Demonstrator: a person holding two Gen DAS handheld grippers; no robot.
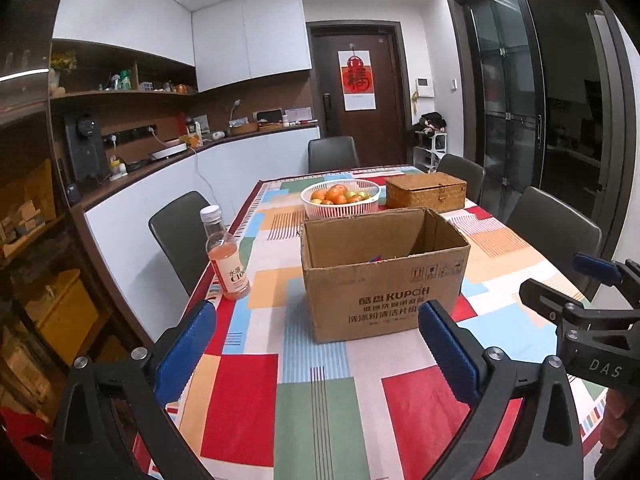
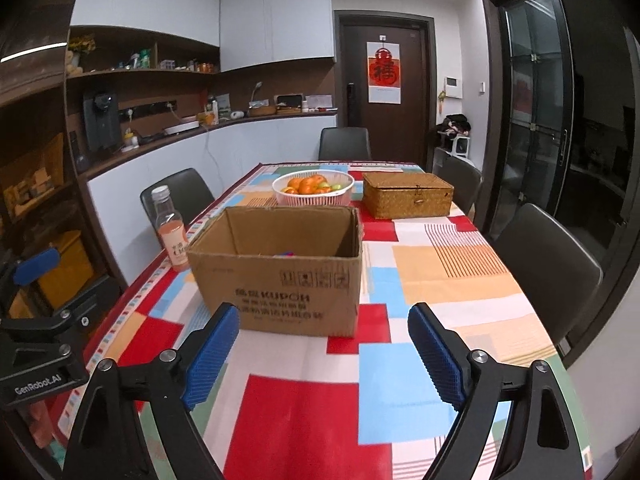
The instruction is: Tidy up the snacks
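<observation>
An open brown cardboard box (image 1: 384,276) stands on the table's colourful cloth; it also shows in the right wrist view (image 2: 280,276). Something small and colourful lies inside it (image 2: 285,255), mostly hidden. A pink drink bottle (image 1: 226,256) with a white cap stands upright to the box's left near the table edge, also in the right wrist view (image 2: 170,230). My left gripper (image 1: 316,350) is open and empty, hovering before the box. My right gripper (image 2: 322,354) is open and empty, also before the box. Each gripper shows at the edge of the other's view.
A white basket of oranges and green fruit (image 1: 340,196) and a closed woven wicker box (image 1: 426,192) stand behind the cardboard box. Grey chairs (image 1: 180,236) surround the table (image 1: 316,412). A counter with appliances (image 1: 160,152) runs along the left wall.
</observation>
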